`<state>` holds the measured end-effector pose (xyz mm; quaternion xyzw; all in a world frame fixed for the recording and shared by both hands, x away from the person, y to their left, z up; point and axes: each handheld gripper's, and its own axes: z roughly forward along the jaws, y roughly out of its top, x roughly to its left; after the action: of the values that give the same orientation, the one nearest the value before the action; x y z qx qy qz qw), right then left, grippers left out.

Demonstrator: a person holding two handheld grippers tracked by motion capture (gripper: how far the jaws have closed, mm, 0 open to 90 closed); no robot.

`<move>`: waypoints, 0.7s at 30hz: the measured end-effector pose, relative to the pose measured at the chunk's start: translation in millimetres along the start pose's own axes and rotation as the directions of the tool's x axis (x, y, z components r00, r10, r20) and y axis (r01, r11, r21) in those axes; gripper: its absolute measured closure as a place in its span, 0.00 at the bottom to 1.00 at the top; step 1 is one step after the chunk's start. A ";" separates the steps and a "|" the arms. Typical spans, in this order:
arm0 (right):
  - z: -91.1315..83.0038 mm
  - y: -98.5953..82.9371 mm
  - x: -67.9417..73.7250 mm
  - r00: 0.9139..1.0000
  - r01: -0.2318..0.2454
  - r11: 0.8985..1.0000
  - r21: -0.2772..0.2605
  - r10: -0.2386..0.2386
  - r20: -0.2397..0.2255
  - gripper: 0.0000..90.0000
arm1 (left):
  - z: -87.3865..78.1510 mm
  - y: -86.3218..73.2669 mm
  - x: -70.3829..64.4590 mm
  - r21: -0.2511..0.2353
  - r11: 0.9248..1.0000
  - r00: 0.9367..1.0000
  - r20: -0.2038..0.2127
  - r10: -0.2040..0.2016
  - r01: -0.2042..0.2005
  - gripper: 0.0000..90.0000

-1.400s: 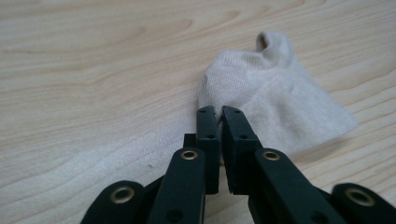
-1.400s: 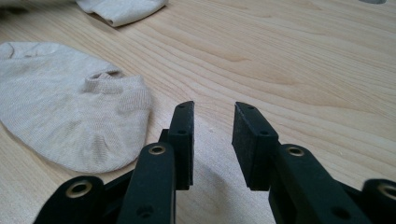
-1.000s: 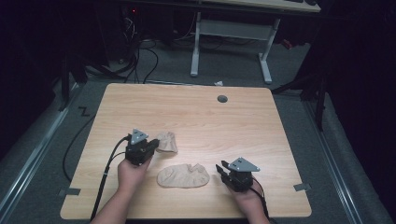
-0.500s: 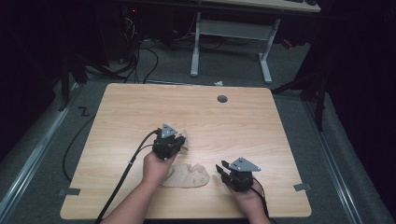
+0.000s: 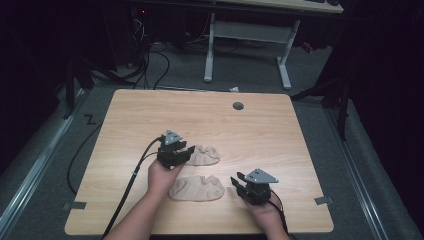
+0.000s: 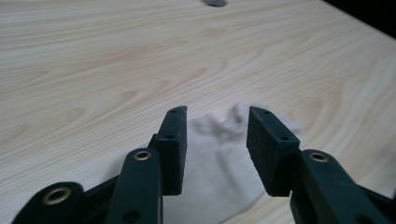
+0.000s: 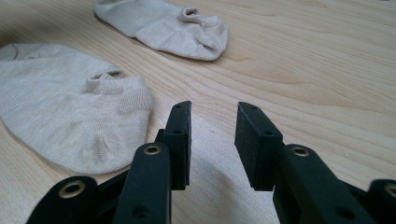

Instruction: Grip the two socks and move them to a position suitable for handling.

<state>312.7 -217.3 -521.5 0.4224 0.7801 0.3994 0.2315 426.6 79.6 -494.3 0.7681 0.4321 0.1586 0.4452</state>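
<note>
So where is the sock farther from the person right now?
In the high view, the farther sock lies mid-table, just right of the left hand-held gripper, behind the nearer sock.

Left claw (image 5: pixel 176 152) covers the end of the far sock (image 5: pixel 204 155) toward the table's left edge in the high view. In the left gripper view that sock (image 6: pixel 219 163) is blurred and cut off at the bottom. Near sock (image 7: pixel 60 121) is cropped at the picture's left edge in the right gripper view.

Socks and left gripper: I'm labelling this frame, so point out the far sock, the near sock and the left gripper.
far sock (image 5: pixel 205 155), high view, on its middle.
near sock (image 5: pixel 196 188), high view, on its middle.
left gripper (image 6: pixel 217 133), left gripper view, midway between its open fingertips.
</note>
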 end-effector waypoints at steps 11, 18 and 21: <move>4.6 5.0 6.5 1.000 0.012 1.000 0.001 -0.012 -0.007 0.72 | 6.2 -33.5 40.2 0.093 0.992 0.994 -0.075 -0.073 0.080 0.59; 14.7 19.8 9.9 0.999 -0.017 1.000 0.006 0.018 -0.037 0.68 | 8.1 -35.1 41.9 0.079 0.993 0.994 -0.062 -0.086 0.090 0.68; 24.4 28.5 7.0 1.000 -0.019 1.000 0.012 0.019 -0.014 0.69 | 8.5 -35.7 42.3 0.077 0.993 0.995 -0.052 -0.089 0.093 0.73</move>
<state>339.5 -191.8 -512.4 0.4282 0.7800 0.4000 0.2196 437.7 117.2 -534.3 0.7606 0.4832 0.1394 0.4105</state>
